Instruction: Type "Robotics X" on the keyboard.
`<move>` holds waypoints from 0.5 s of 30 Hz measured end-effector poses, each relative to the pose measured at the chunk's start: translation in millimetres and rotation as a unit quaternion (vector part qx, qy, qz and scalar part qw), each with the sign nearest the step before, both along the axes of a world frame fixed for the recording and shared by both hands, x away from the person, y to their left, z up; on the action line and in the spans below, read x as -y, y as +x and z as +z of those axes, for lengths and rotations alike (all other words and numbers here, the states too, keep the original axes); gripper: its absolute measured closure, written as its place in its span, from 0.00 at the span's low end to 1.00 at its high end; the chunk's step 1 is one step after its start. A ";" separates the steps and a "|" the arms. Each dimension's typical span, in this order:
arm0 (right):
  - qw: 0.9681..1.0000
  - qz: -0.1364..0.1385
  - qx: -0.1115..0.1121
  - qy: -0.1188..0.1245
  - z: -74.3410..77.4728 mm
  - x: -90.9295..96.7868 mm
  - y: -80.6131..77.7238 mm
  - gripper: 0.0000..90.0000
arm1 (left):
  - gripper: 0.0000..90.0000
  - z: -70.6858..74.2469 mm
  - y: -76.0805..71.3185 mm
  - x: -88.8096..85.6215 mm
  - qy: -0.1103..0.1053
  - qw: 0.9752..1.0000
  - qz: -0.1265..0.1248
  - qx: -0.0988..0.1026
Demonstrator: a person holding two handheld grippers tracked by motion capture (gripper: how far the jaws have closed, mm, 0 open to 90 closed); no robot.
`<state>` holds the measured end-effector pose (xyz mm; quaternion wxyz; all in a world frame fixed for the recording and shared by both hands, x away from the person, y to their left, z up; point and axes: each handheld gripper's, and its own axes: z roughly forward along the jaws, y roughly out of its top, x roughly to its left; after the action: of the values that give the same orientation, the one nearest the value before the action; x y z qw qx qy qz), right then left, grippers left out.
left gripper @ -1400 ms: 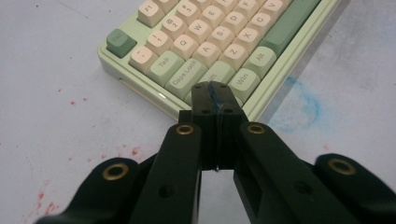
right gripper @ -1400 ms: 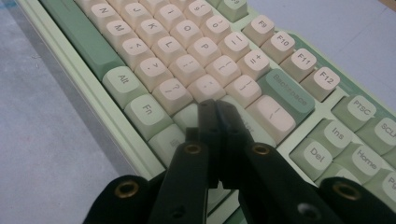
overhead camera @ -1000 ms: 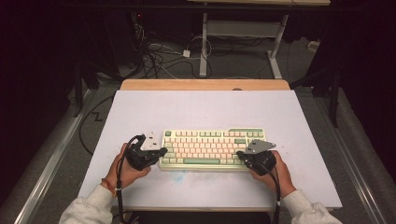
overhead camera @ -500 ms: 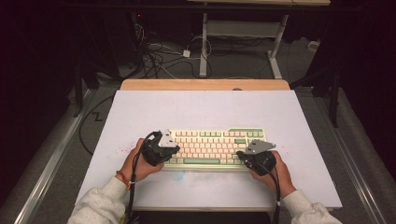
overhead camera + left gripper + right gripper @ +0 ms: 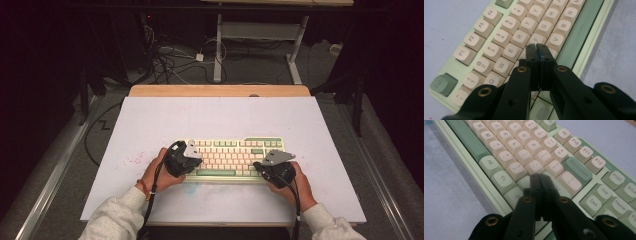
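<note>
resting low in the frame, a cream and green keyboard (image 5: 234, 159) sits on a white table (image 5: 220, 120). left gripper (image 5: 537, 48) hovers over its left keys, right gripper (image 5: 539, 178) over its right; both jaws pressed together, holding nothing.

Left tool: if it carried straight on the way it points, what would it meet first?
Probably the keyboard: the shut left tool tips sit over the cream letter keys near D and F; whether they touch is unclear.
</note>
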<state>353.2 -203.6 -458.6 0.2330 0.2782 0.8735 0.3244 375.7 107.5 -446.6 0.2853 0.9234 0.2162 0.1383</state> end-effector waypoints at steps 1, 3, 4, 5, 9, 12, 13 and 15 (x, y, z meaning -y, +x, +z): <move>1.000 0.000 0.000 0.000 0.0 0.1 -0.1 1.00 | 0.96 -0.3 -0.1 0.7 0.002 1.000 0.001 0.002; 1.000 0.000 0.000 0.000 0.0 0.1 -0.1 1.00 | 0.96 -0.5 -0.6 1.4 0.004 1.000 -0.002 0.001; 1.000 -0.001 0.001 0.000 -0.2 0.0 -0.3 1.00 | 0.96 -0.3 -1.0 1.7 0.006 1.000 -0.002 0.003; 1.000 -0.001 0.002 0.000 -0.3 0.0 -0.3 1.00 | 0.96 -0.4 -1.2 1.9 0.007 1.000 -0.002 0.004; 1.000 -0.001 0.002 0.000 -0.2 0.3 -0.5 1.00 | 0.95 0.2 -1.5 0.6 0.005 1.000 0.001 0.008; 1.000 -0.001 0.003 0.002 -0.5 0.7 -1.0 1.00 | 0.95 5.9 -2.6 -3.5 -0.012 1.000 0.005 0.015; 1.000 -0.001 0.003 0.002 -0.6 0.7 -1.1 1.00 | 0.96 7.4 -2.8 -4.4 -0.014 1.000 0.005 0.016; 1.000 0.000 0.002 0.002 -0.5 0.9 -0.8 1.00 | 0.96 7.2 -3.1 -4.0 -0.011 1.000 0.005 0.016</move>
<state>352.4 -204.4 -459.1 0.2343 0.2781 0.8723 0.3268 372.7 111.6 -439.4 0.2979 0.9169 0.2173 0.1525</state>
